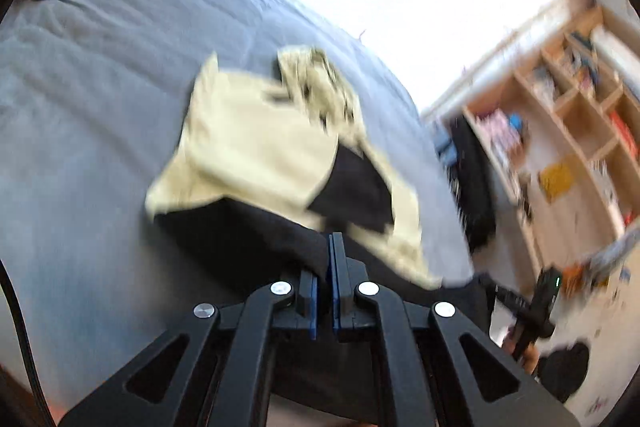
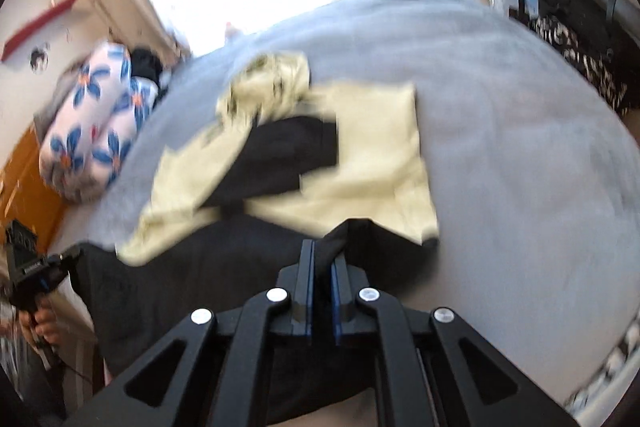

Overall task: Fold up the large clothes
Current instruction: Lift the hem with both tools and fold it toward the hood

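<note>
A large black garment (image 1: 248, 239) lies over the near side of a grey bed, partly under a cream cloth (image 1: 256, 143) with a dark print at its far end. My left gripper (image 1: 331, 241) is shut on the black garment's near edge, which is pulled up off the bed. In the right wrist view the same black garment (image 2: 208, 267) stretches leftward, and my right gripper (image 2: 325, 255) is shut on a bunched fold of it. The cream cloth (image 2: 372, 155) lies just beyond. Both views are blurred by motion.
The grey bedspread (image 1: 100, 75) fills most of both views. Flowered pillows (image 2: 92, 131) sit at the bed's far end. Wooden shelves (image 1: 568, 131) with clutter stand to the right. The other handheld gripper (image 2: 28, 267) and a hand (image 2: 42, 327) show at the left edge.
</note>
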`<state>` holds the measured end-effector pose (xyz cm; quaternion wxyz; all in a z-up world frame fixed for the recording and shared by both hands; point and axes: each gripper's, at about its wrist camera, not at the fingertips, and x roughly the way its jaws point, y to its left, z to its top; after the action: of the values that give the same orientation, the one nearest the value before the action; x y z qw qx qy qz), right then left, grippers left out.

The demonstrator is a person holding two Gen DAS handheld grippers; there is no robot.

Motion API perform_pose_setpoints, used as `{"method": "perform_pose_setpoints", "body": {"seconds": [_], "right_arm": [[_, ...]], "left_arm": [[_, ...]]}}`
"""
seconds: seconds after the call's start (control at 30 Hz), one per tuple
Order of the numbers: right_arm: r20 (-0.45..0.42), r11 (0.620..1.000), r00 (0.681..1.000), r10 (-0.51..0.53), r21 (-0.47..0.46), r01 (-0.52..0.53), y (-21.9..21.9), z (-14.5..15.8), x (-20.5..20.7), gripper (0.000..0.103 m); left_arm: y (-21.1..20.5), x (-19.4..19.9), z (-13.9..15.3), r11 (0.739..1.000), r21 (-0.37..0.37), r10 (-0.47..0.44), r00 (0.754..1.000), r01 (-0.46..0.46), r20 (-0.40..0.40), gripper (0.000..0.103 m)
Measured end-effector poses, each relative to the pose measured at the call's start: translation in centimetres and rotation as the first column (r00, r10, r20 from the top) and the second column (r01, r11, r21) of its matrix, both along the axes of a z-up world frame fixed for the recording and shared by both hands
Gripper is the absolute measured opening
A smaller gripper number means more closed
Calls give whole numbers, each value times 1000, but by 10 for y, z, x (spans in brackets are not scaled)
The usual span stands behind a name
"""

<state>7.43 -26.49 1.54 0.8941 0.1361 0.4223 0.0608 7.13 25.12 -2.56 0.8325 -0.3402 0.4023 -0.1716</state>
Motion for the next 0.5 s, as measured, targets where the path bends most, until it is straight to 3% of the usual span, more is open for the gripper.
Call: {"method": "perform_pose_setpoints", "body": {"seconds": [0.2,0.23,0.3,0.33,0.37,0.4,0.5], "right_arm": [[25,987,990,-138,88,135,-28,14,98,8],[17,981,987,-158,115,155,-36,9,118,11],[-21,971,981,-193,141,194,-50,-4,148,22],[-32,969,979,-202,140,204,-49,-11,157,37],[-39,968,975,-218,120,221,-52,-20,170,43],[-41,967,972,-230,104,233,-51,-26,175,47],[-78,973,975,-209,88,215,-46,-50,191,47]], "left_arm": [[35,109,3,985,30,172,984,-170,-41,5],[37,128,-2,981,61,186,981,-183,-61,11],[40,163,-16,977,98,199,972,-187,-126,37],[44,171,-22,977,100,202,968,-189,-147,68],[47,186,-33,972,107,224,960,-208,-170,83],[49,192,-40,967,116,244,953,-225,-179,84],[47,215,-66,969,127,234,947,-210,-219,84]]}}
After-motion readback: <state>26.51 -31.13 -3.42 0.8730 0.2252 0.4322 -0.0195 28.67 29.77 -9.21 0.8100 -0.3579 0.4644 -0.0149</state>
